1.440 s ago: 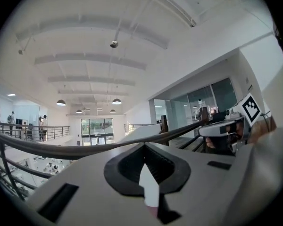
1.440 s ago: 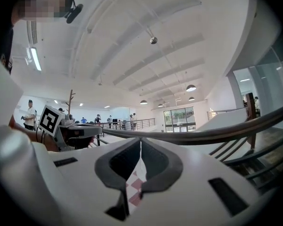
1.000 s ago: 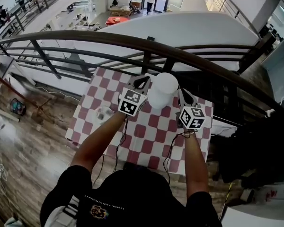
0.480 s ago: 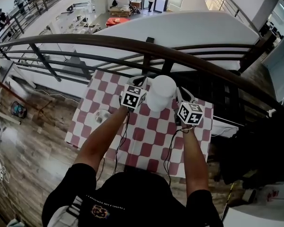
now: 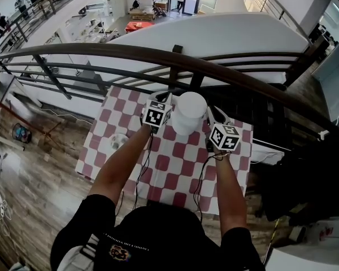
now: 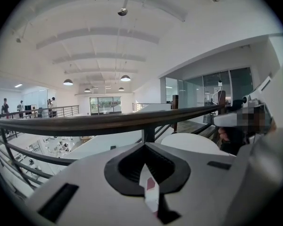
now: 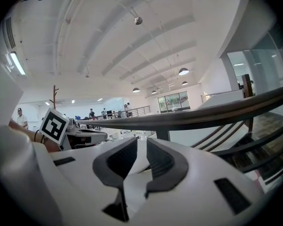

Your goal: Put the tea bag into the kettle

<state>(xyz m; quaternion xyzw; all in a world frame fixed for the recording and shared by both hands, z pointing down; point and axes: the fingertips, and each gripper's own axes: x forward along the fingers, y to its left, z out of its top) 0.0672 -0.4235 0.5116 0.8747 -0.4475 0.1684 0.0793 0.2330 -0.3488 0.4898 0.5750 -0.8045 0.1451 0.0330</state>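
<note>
The white kettle (image 5: pixel 189 113) stands on the red-and-white checkered table (image 5: pixel 175 164), close to the railing. My left gripper (image 5: pixel 164 99) is at its upper left with jaws shut (image 6: pixel 145 147). A sliver of white and red shows in the slit; I cannot tell it from the tablecloth, and no tea bag is plainly visible. The kettle's rounded top (image 6: pixel 188 142) lies just right of those jaws. My right gripper (image 5: pixel 212 115) is beside the kettle's right side. Its jaws (image 7: pixel 141 145) have just been opening and stand apart, with nothing pressed between them.
A dark handrail (image 5: pixel 175 55) with bars runs just beyond the table's far edge, with a drop to a lower floor behind. A small white round object (image 5: pixel 117 141) sits on the table's left part. Dark bags (image 5: pixel 305 179) crowd the floor at right.
The left gripper has edged toward the railing along the kettle's left side. The right gripper has shifted slightly left toward the kettle. The kettle stays in place.
</note>
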